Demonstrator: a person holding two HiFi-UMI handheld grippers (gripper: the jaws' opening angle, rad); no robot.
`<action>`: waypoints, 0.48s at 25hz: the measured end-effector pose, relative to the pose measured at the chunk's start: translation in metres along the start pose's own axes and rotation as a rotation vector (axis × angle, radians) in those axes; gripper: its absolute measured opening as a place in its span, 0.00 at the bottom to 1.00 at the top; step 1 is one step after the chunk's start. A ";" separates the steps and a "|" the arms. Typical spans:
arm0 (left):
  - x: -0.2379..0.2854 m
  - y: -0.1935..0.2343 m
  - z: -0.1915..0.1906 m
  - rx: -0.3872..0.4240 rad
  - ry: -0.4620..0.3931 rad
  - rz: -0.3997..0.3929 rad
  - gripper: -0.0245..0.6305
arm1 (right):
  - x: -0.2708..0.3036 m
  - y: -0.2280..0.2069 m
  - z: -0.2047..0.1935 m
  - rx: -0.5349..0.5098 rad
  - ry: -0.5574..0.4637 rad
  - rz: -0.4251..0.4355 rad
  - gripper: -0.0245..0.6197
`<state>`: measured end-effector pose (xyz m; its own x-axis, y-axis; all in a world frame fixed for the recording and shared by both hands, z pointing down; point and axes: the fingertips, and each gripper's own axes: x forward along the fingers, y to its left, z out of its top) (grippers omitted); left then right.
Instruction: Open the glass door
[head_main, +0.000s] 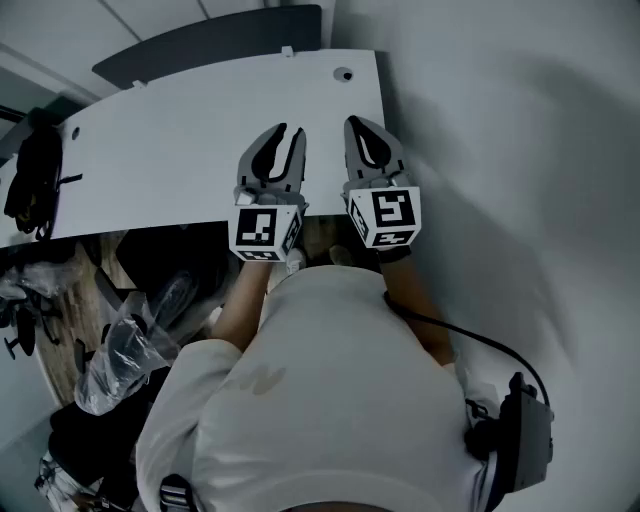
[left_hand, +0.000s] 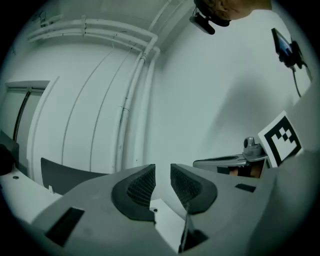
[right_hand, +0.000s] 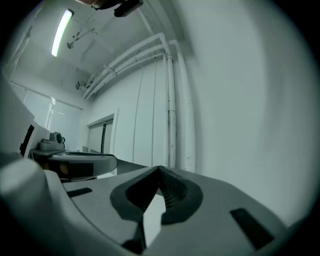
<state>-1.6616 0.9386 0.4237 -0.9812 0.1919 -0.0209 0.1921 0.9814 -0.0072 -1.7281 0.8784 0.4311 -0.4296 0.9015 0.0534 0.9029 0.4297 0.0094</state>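
A plain white wall (head_main: 500, 120) fills the head view from twelve to four o'clock. A long white desk top (head_main: 150, 150) runs from nine to twelve o'clock, its near edge partly covered by the two grippers and the person's white shirt (head_main: 330, 400) at six.

The door (right_hand: 102, 135), a pale framed panel with a dark upright strip, stands well away at nine o'clock in the right gripper view. In the left gripper view the rim cuts it off, and I cannot tell if the pane is glass. White upright pipes (right_hand: 170, 100) climb the wall at twelve.

The left gripper (head_main: 290, 130) has its jaws a little apart, with nothing between them. The right gripper (head_main: 358, 122), just beside it, is closed tip to tip on nothing.

A crumpled clear plastic bag (head_main: 130, 350) lies in dim clutter at eight.
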 end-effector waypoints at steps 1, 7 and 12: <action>0.000 0.000 0.001 0.003 0.002 0.005 0.18 | 0.001 -0.001 0.001 0.000 -0.001 0.003 0.04; -0.014 0.015 0.007 0.004 0.003 0.097 0.18 | 0.013 0.010 0.009 -0.003 -0.023 0.082 0.04; -0.058 0.047 0.030 0.015 -0.007 0.277 0.18 | 0.028 0.061 0.023 -0.032 -0.013 0.236 0.04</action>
<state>-1.5945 0.9736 0.3942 -0.8910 0.4530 -0.0314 0.4536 0.8911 -0.0155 -1.6854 0.9311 0.4098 -0.2062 0.9775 0.0446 0.9783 0.2050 0.0299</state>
